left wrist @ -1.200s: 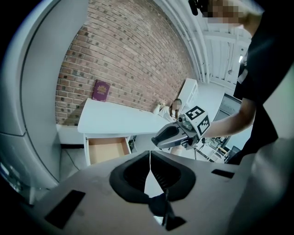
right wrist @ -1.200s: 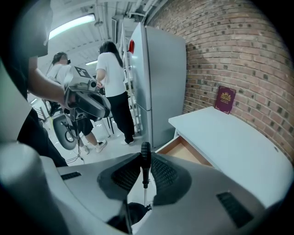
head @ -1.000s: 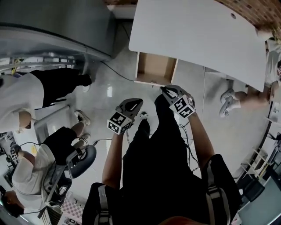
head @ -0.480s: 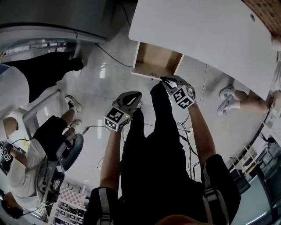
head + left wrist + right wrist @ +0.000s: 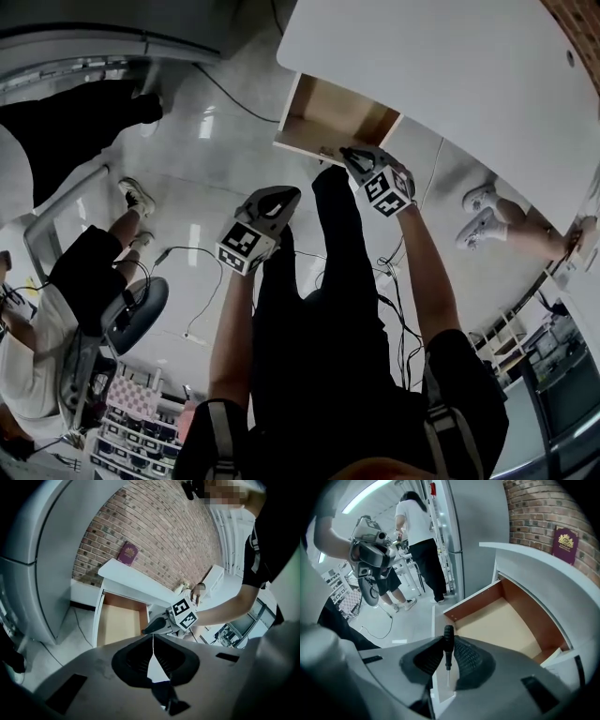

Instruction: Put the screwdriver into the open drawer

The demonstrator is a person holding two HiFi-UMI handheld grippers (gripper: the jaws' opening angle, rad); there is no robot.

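The screwdriver (image 5: 448, 645) has a black handle and a thin metal shaft. My right gripper (image 5: 448, 648) is shut on it, handle tip pointing forward. It hangs just in front of the front panel of the open wooden drawer (image 5: 506, 620), which looks empty. In the head view the right gripper (image 5: 347, 155) sits at the front edge of the drawer (image 5: 323, 112) under the white table (image 5: 450, 66). My left gripper (image 5: 274, 201) stays lower left of it, over the floor. Its jaws (image 5: 153, 638) are shut with nothing between them, pointing at the drawer (image 5: 117, 623) and the right gripper (image 5: 152, 626).
A dark red booklet (image 5: 127, 553) lies on the white table by the brick wall. A tall grey cabinet (image 5: 42, 564) stands left of the drawer. Seated people, a chair (image 5: 131, 314) and floor cables (image 5: 202, 281) fill the left; another person's shoes (image 5: 478, 220) are at right.
Both grippers have sunk and moved toward the drawer. The right one, still holding the screwdriver, has reached the drawer's front edge; the left followed behind it.
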